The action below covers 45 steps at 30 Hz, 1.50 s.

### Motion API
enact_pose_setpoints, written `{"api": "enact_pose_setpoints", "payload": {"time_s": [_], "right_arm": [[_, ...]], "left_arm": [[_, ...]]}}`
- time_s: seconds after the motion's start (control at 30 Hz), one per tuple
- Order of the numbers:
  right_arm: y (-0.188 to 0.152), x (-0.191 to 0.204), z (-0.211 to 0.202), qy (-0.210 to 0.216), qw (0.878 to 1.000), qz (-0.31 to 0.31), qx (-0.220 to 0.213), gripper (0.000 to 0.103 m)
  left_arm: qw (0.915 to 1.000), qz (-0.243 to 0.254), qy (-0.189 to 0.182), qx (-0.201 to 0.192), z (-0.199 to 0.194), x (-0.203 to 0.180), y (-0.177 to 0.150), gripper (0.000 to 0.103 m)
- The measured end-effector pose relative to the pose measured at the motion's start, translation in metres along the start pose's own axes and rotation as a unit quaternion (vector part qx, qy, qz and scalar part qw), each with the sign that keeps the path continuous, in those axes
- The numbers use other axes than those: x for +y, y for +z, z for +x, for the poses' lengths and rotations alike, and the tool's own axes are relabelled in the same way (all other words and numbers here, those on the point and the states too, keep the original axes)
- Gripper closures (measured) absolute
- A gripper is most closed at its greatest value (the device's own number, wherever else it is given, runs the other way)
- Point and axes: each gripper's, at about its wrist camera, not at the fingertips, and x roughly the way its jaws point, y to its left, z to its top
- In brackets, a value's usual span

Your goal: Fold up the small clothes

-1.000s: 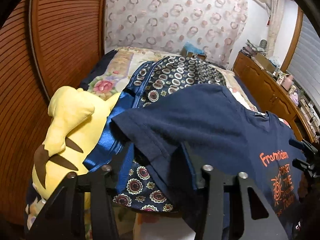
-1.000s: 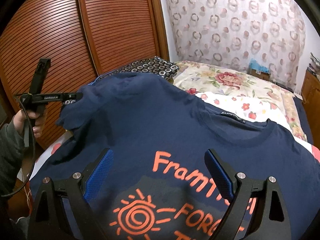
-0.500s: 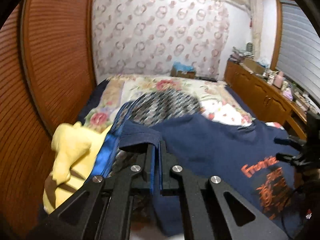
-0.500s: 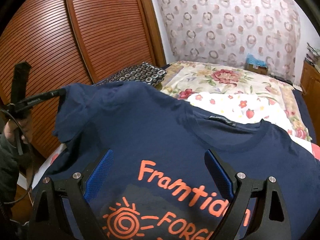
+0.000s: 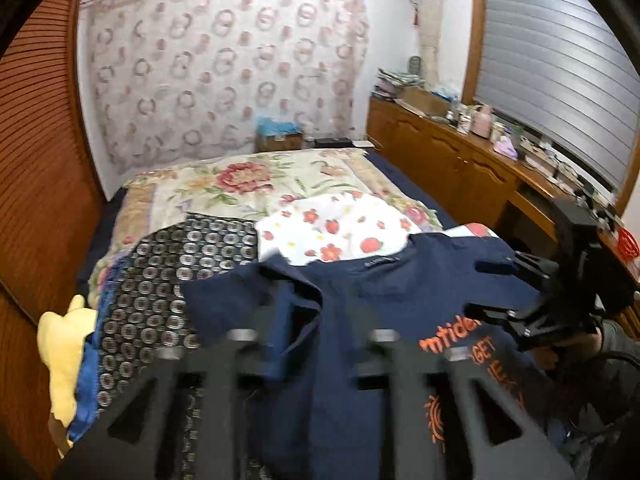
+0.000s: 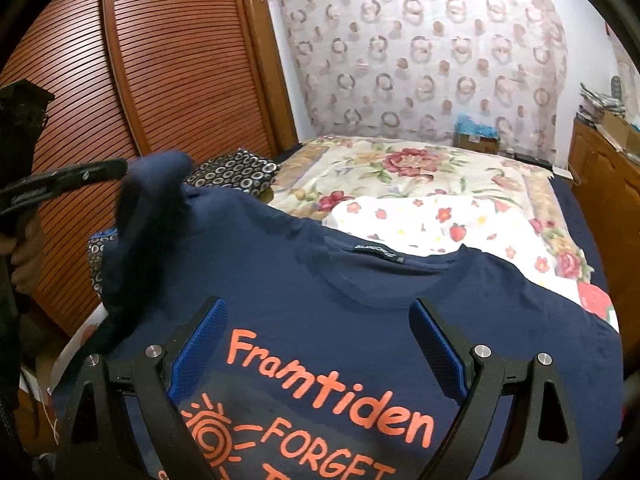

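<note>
The right gripper (image 6: 320,344) hovers low over the chest of the navy T-shirt (image 6: 360,280), its blue-padded jaws spread wide and gripping nothing, with the orange "Framtiden" print lying between them. The shirt is spread front-up across the near end of the bed (image 6: 400,164), neck label facing away. The left gripper (image 5: 312,320) is blurred in its own view, its jaws standing apart with the shirt's left sleeve (image 5: 288,320) bunched and folded inward between them; whether the fabric touches either jaw I cannot tell. From the right wrist view that sleeve rises in a hump just beside the tip of the left gripper. Left of the shirt lie a dark ring-patterned cloth (image 5: 180,264) and, at the bed's edge, a yellow plush toy (image 5: 64,344). Just beyond the collar sits a white garment printed with strawberries (image 5: 340,224), on the floral bedcover. A slatted wooden door (image 6: 160,80) runs along the left, a wooden cabinet (image 5: 460,168) along the right, and a ring-patterned curtain (image 5: 224,64) hangs behind the bed
</note>
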Motion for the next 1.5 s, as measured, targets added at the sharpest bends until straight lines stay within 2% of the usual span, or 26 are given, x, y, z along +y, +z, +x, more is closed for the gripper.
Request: {"api": "enact_pose_setpoints", "payload": {"time_s": [0.03,0.1,0.17,0.37,0.57,0.63,0.7,0.83,0.97,1.07,1.13,1.27,1.4,1.5], "right_arm": [[-0.001,0.002,0.002,0.000,1.000,0.002,0.002,0.010],[0.001,0.003,0.004,0.002,1.000,0.003,0.005,0.010],[0.001,0.007,0.008,0.001,1.000,0.001,0.008,0.010],[0.008,0.013,0.024,0.022,1.000,0.000,0.022,0.010],[0.011,0.031,0.048,0.063,0.997,-0.013,0.047,0.023],[0.010,0.037,0.056,0.070,0.996,-0.019,0.053,0.024],[0.011,0.037,0.061,0.073,0.996,-0.021,0.056,0.024],[0.011,0.032,0.062,0.059,0.996,-0.032,0.059,0.024],[0.009,0.027,0.056,0.037,0.997,-0.034,0.058,0.024],[0.002,0.016,0.051,0.019,0.998,-0.030,0.061,0.024],[-0.003,0.009,0.049,0.007,0.998,-0.025,0.065,0.024],[-0.012,-0.005,0.045,-0.011,0.997,-0.016,0.071,0.024],[-0.017,-0.014,0.035,-0.021,0.997,-0.004,0.072,0.024],[-0.015,-0.015,0.031,-0.024,0.998,0.003,0.066,0.024]], "left_arm": [[1.0000,0.000,0.000,-0.003,-0.003,0.000,-0.002,0.049],[1.0000,-0.007,0.006,-0.004,-0.005,0.006,-0.007,0.033],[0.9998,-0.013,0.013,-0.004,-0.007,0.007,-0.011,0.027],[0.9981,-0.030,0.054,0.000,-0.004,0.023,-0.027,0.025],[0.9964,-0.027,0.078,-0.017,-0.002,0.029,-0.031,0.025],[0.9956,-0.022,0.088,-0.025,-0.001,0.031,-0.030,0.025],[0.9955,-0.019,0.089,-0.028,0.003,0.034,-0.029,0.025],[0.9975,-0.011,0.070,0.000,0.025,0.043,-0.021,0.026],[0.9975,-0.022,0.051,0.044,0.053,0.058,-0.013,0.045],[0.9965,-0.028,0.045,0.065,0.069,0.065,-0.009,0.052],[0.9959,-0.031,0.040,0.075,0.077,0.068,-0.008,0.061],[0.9963,-0.024,0.031,0.076,0.082,0.065,-0.008,0.101],[0.9981,-0.034,0.037,0.035,0.058,0.073,0.006,0.101],[0.9971,-0.037,0.057,0.033,0.053,0.082,0.014,0.101]]}}
